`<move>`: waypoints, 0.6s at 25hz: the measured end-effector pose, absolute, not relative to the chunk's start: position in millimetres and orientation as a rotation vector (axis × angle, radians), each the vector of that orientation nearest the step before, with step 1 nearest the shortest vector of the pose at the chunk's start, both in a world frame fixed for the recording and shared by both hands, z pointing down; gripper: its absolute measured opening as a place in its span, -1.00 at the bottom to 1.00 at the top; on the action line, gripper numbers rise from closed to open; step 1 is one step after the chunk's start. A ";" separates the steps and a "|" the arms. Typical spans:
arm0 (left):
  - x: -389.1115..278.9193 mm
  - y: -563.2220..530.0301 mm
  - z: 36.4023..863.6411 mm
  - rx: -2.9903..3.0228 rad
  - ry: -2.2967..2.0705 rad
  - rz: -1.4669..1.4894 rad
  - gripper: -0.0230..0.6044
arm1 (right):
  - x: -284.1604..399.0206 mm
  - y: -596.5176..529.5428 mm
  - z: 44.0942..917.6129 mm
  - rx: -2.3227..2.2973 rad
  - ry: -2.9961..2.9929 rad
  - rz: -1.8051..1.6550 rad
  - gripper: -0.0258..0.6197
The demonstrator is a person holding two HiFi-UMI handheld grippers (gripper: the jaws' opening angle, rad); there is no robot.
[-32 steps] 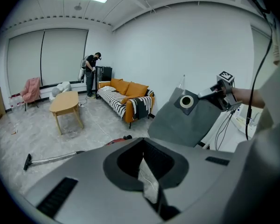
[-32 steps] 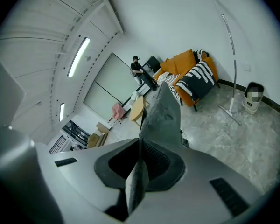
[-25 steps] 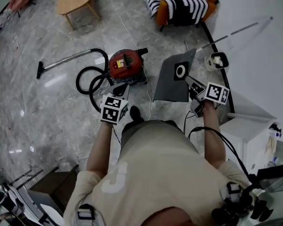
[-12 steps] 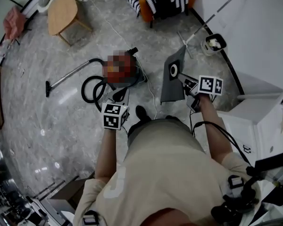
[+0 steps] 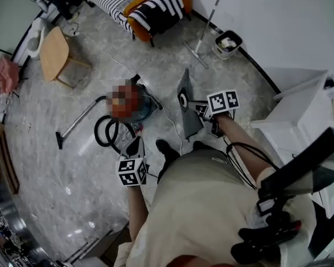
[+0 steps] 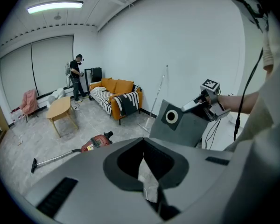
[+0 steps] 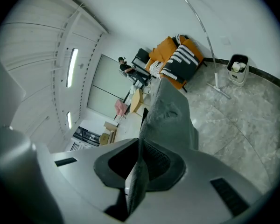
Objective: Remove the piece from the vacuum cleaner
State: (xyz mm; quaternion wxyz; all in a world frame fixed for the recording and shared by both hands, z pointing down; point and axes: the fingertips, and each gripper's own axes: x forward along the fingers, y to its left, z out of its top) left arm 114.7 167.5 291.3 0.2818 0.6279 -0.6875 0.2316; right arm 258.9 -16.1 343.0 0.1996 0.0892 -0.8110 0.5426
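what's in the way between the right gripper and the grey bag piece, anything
Nothing visible. The right gripper is already shut on the edge of the grey bag, and the bag is out of the red vacuum cleaner, which sits apart on the floor.

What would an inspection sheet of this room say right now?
Surface: grey marble floor.
Job's things: red vacuum cleaner on the floor, hose coiled beside it; grey dust bag out, held up.
Clutter: wooden table, bin by the wall.
Grippers: right gripper jaws shut on the dust bag; left gripper jaws together, empty.
Cables: black cable hanging near the right gripper.
Surroundings: orange sofa, white cabinet, a person far off.
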 end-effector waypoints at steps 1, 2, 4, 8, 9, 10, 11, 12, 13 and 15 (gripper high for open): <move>119.5 173.2 292.9 1.668 -1.843 0.622 -0.92 | 260.4 -13.7 345.3 0.234 -2.260 1.507 -0.82; 122.2 179.1 294.5 1.655 -1.845 0.626 -0.92 | 259.9 -11.2 346.6 0.216 -2.257 1.494 -0.82; 123.2 190.9 296.7 1.630 -1.849 0.638 -0.92 | 254.7 -4.8 345.6 0.178 -2.262 1.462 -0.82; 121.5 210.1 294.8 1.592 -1.871 0.647 -0.92 | 247.2 9.7 340.7 0.118 -2.275 1.418 -0.82; 119.5 213.4 292.8 1.587 -1.884 0.650 -0.92 | 246.4 11.7 340.7 0.113 -2.273 1.415 -0.82; 116.8 217.3 290.4 1.584 -1.897 0.652 -0.92 | 245.5 14.0 341.0 0.111 -2.270 1.413 -0.82; 113.2 222.6 287.9 1.581 -1.909 0.650 -0.92 | 244.2 17.1 341.4 0.112 -2.267 1.412 -0.82; 109.0 229.5 285.8 1.577 -1.920 0.642 -0.92 | 242.1 21.4 341.4 0.112 -2.265 1.412 -0.82; 104.3 237.8 284.3 1.572 -1.931 0.632 -0.92 | 239.0 26.6 341.0 0.111 -2.265 1.410 -0.82; 94.3 257.4 283.6 1.559 -1.949 0.612 -0.92 | 229.6 38.9 338.7 0.107 -2.269 1.399 -0.82</move>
